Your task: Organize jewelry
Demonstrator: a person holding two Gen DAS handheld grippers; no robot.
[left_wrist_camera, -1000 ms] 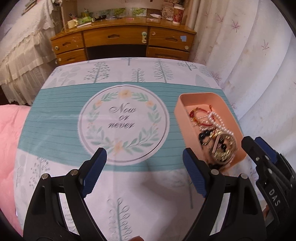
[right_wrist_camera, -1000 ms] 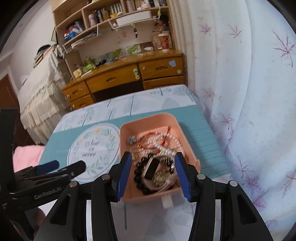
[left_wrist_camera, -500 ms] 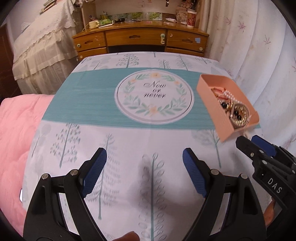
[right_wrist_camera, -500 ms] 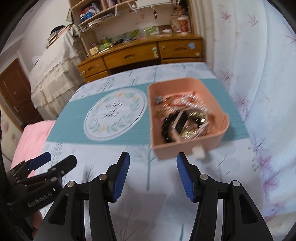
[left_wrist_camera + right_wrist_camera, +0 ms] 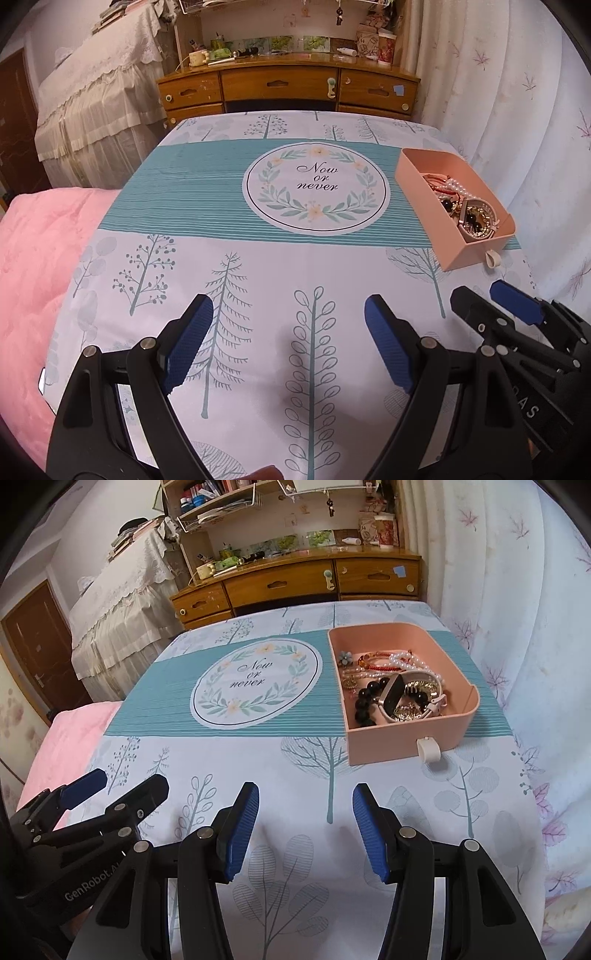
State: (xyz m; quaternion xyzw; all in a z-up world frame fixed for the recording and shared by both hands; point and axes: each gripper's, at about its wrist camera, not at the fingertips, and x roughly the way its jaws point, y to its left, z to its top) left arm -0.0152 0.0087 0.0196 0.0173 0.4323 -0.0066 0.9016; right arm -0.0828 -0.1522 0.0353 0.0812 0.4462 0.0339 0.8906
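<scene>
A pink open drawer box point(image 5: 402, 738) point(image 5: 424, 201) with a white pull tab point(image 5: 427, 750) sits on the table's right side. It holds jewelry point(image 5: 391, 686) point(image 5: 463, 210): a pearl string, red bracelets, a black bead bracelet, a watch with a white band, a small blue flower piece. My left gripper point(image 5: 288, 328) is open and empty above the near table, left of the box. My right gripper point(image 5: 304, 816) is open and empty, in front of the box and apart from it. Each gripper shows at the edge of the other's view.
The tablecloth point(image 5: 258, 266) has a tree print, a teal band and a round "Now or never" wreath point(image 5: 316, 190). A pink blanket point(image 5: 40, 258) lies at the left. A wooden desk point(image 5: 284, 88) with clutter stands behind; white curtain point(image 5: 517, 609) hangs at the right.
Both grippers have pulled back toward the near edge and away from the box. The right gripper was over the jewelry a second ago; it is now well in front of the box.
</scene>
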